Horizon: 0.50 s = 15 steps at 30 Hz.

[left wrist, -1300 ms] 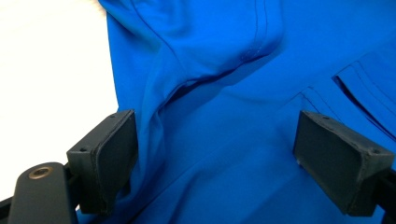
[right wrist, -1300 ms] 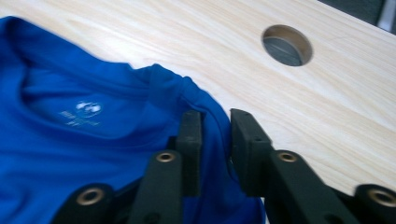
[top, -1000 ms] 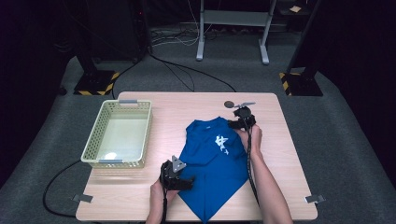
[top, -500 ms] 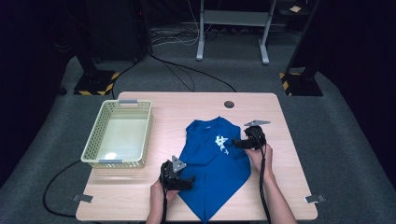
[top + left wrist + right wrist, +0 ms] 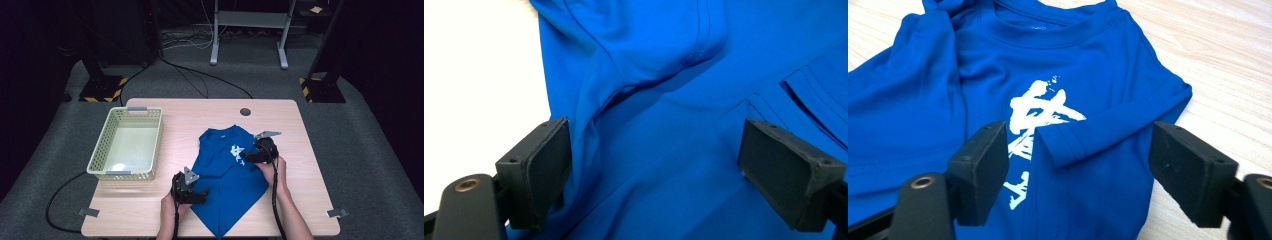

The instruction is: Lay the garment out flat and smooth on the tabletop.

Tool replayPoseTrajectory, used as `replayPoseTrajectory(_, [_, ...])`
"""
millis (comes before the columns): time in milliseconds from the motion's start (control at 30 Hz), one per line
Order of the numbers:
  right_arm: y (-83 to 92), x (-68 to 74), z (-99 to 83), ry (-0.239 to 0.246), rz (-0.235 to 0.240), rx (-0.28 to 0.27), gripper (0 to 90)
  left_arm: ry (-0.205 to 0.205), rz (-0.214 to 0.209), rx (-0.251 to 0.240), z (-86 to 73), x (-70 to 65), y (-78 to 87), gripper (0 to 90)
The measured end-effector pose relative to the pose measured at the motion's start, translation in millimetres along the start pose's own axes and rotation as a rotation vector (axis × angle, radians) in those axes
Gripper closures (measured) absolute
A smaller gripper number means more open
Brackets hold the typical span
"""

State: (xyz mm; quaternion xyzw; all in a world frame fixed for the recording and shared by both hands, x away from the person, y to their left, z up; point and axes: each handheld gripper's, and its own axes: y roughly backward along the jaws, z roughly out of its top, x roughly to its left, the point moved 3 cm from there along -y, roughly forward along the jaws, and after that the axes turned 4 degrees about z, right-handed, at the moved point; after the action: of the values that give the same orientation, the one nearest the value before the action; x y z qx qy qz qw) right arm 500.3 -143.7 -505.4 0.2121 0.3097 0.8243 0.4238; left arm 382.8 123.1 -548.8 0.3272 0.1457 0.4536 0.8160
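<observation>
Blue shirt [image 5: 227, 170] spread flat on counter [image 5: 305, 200] for folding: left gripper [image 5: 192, 192] open over its side, right gripper [image 5: 250, 157], jaws just closing, straddles folded-in sleeve [image 5: 1108, 132] ungripped.

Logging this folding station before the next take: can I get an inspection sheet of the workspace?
Surface: light wooden table, round cable hole near the far edge.
Job's things: blue T-shirt with white print, lying flat, one sleeve folded over the front.
Clutter: pale mesh basket at left.
Grippers: left gripper at the shirt's near-left edge, jaws open over cloth; right gripper above the folded sleeve, jaws open, just narrowed.
Cables: one trails from each gripper; more on the floor behind.
Surroundings: grey carpet, metal stands, hazard-taped bases.
</observation>
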Motion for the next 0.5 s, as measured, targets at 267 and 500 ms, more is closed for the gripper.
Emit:
replayPoseTrajectory(267, [3.2, 1.1, 4.3, -0.015, -0.023, 0.010, 31.5, -0.002, 0.000, 0.000, 0.0, -0.1, 0.1, 13.8])
replayPoseTrajectory(500, [-11.6, 10.7, 1.9, -0.011, -0.026, 0.066, 33.5, -0.001, 0.001, 0.000, 0.0, -0.1, 0.1, 13.8])
